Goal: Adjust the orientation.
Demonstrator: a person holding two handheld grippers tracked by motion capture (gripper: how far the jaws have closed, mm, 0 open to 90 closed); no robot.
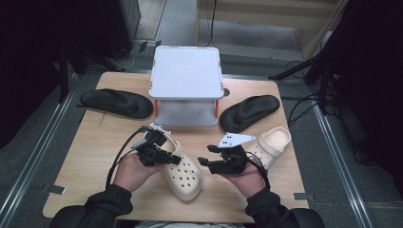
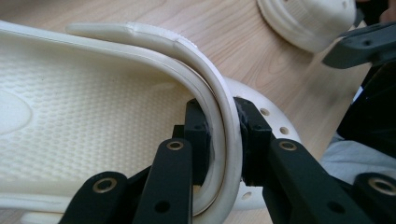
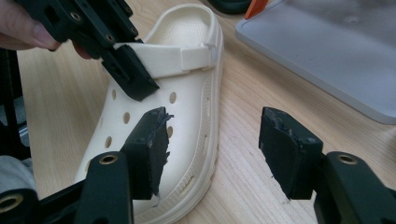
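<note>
Grip first: my left claw (image 2: pixel 223 140) pinches the heel strap and rim of the cream perforated foam clog (image 1: pixel 183 171) just before the white two-tier rack (image 1: pixel 186 76); my right claw (image 3: pixel 215 149) gapes empty beside it, so lift level

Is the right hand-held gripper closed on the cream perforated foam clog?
No: in the right gripper view the right hand-held gripper has its jaws spread wide with bare wooden table between them, beside the cream perforated foam clog.
</note>
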